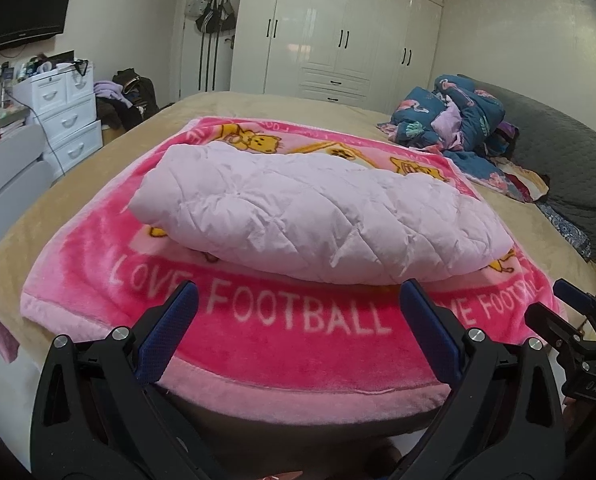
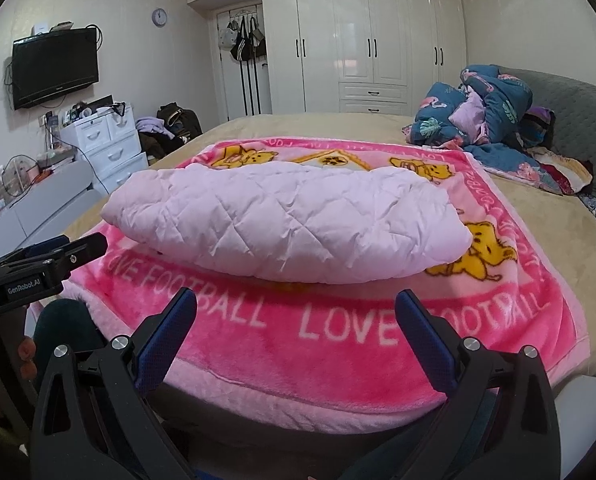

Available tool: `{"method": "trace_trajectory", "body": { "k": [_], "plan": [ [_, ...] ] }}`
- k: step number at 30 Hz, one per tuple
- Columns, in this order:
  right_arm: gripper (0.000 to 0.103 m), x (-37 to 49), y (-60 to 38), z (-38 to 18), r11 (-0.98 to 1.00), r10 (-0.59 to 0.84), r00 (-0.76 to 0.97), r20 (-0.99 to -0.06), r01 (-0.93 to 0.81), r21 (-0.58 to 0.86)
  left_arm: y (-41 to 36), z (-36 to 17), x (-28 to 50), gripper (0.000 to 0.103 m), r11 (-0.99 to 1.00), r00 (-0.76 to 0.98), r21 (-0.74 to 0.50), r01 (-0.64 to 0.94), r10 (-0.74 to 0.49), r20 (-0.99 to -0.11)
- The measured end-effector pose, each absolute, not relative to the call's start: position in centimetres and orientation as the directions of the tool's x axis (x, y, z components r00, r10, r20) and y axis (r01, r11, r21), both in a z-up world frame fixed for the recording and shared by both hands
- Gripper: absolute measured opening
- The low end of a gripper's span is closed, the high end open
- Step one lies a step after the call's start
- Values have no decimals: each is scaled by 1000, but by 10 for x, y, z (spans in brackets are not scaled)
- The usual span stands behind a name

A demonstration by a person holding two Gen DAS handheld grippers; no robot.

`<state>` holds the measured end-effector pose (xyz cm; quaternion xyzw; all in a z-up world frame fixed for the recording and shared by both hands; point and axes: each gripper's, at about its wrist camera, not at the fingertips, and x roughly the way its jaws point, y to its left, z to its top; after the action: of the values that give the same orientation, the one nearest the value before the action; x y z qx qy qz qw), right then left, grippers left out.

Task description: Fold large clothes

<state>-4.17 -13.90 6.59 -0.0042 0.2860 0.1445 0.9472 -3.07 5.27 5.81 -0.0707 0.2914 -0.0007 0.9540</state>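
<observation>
Jaws of both tools stand spread wide, nothing between them. Left gripper [image 1: 298, 300] and right gripper [image 2: 296, 306] hover side by side at the near edge of the bed [image 2: 558, 232], clear of all fabric.

Task item: pale pink quilted garment [image 1: 306, 216], already doubled into a long padded bundle. It lies across the middle of a pink blanket [image 1: 298, 344] with white lettering and yellow cartoon figures, spread flat over the bed. The bundle's long side faces the grippers; both short ends are visible and free.

Judgement: at least one fold looks done; hands look to be between grasps. The bundle is long, so a further fold end-to-end seems likely.

Next move calls for: each gripper to take one corner of the same short end, pinching all layers together, then lift and carry it over to the opposite end. Padded fabric is slippery and springy; a shallow pinch may catch only the top layer.

A dark floral quilt [image 2: 478, 108] lies heaped at the far right, well apart.
</observation>
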Motion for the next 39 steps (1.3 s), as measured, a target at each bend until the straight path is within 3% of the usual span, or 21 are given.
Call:
{"method": "trace_trajectory", "body": {
  "k": [39],
  "plan": [
    [99, -41, -141, 63, 960, 268, 794, -546, -270, 78, 53, 58, -29, 94, 992, 825, -112, -63, -11, -565]
  ]
}}
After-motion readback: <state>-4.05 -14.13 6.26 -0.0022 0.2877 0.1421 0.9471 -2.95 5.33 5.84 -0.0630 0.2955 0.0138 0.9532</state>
